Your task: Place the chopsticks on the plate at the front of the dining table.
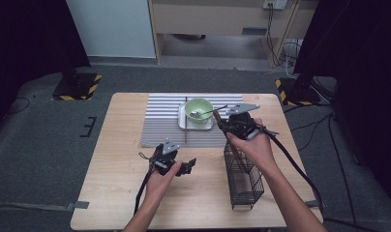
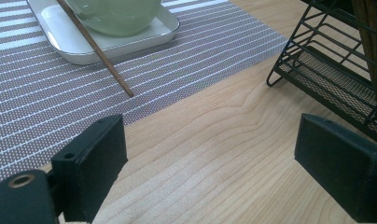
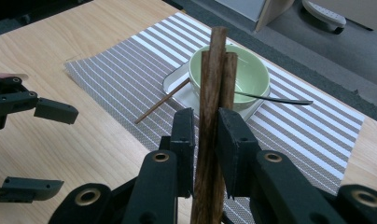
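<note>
Right gripper [image 3: 205, 154] clamped on wooden chopsticks [image 3: 214, 93].
Left gripper [image 2: 210, 163] is held wide open above the tabletop [image 2: 214, 140], beside the wire basket [image 1: 244, 179].

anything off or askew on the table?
One loose chopstick lies apart from the rest, propped on the white tray with its tip down on the striped mat. The other chopsticks are clamped in the right gripper over the wire basket. No spills.
</note>
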Motion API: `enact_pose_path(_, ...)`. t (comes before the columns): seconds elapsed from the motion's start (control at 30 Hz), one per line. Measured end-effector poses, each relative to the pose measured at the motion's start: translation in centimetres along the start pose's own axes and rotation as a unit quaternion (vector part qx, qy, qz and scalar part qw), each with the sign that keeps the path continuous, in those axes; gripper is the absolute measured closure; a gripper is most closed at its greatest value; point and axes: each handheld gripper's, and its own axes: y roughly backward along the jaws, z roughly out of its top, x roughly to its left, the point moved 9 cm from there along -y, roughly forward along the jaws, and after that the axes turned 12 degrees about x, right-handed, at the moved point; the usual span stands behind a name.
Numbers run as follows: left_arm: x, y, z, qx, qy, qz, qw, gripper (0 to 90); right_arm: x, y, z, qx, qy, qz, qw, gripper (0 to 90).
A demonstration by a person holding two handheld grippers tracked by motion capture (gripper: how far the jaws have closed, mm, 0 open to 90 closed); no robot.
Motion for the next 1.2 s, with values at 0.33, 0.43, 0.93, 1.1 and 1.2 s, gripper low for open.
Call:
enact_pose_path(0.33, -0.2, 0.1, -0.1, -0.001, -0.001, -0.001, 1.0000, 9.0, 0.1, -0.5, 0.0, 0.003, -0.003, -0.012, 0.9999, 82.8)
enact_pose_path(0.43, -0.2, 0.2, -0.1, -0.002, -0.002, 0.000, 1.0000, 9.0, 0.1, -0.3, 0.0, 0.002, -0.008, -0.008, 0.9999, 83.5)
enact_pose_path(0.93, -0.7, 0.9, 1.0, -0.015, -0.011, -0.006, 0.9998, 9.0, -1.2, 4.0, 2.1, -0.079, -0.040, 0.027, 0.9957, 84.0)
enact_pose_path(1.1, -1.1, 1.5, 1.9, -0.032, -0.014, -0.009, 0.9993, 9.0, -1.6, 6.0, 3.0, -0.111, -0.050, 0.032, 0.9920, 84.2)
enact_pose_path(1.2, -1.3, 2.0, 2.8, -0.048, 0.001, -0.025, 0.9985, 9.1, -1.7, 8.0, 3.9, -0.139, -0.053, 0.038, 0.9882, 84.2)
